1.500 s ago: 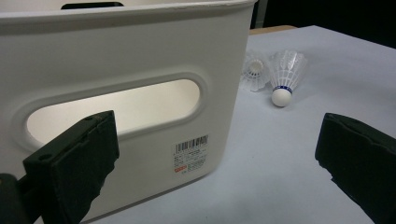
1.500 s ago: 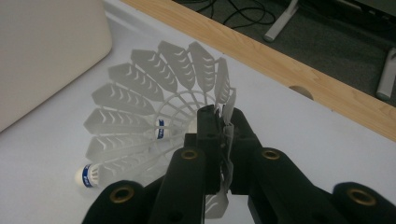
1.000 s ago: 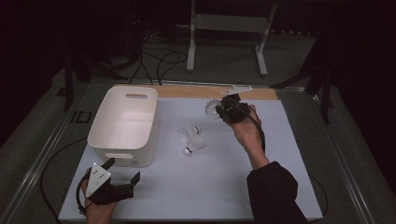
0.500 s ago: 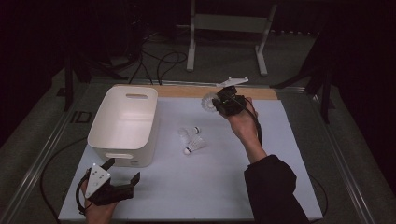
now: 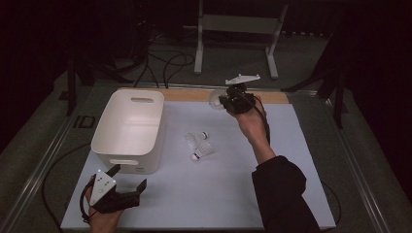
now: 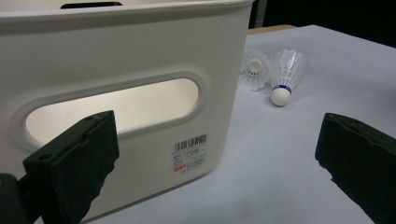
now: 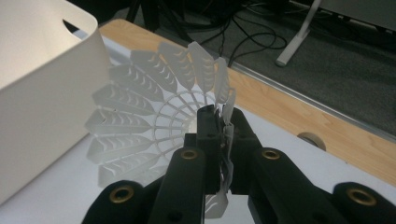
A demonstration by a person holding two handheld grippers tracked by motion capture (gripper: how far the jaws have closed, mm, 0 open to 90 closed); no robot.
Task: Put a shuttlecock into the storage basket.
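Shuttlecock (image 7: 154,116) pinched in right gripper (image 7: 219,140)

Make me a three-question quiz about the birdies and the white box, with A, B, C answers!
1. Where do the two loose shuttlecocks lie?
A. inside the bin
B. on the white mat beside the bin
C. on the floor

2. What colour is the bin?
A. white
B. red
C. black

3. How are the right gripper jaws?
A. wide open
B. shut on a shuttlecock
C. shut on the bin's handle

Answers:
1 B, the high view shows them on the mat to the right of the bin.
2 A, its walls are white in every view.
3 B, the right gripper view shows the jaws pinching the skirt of the held shuttlecock.
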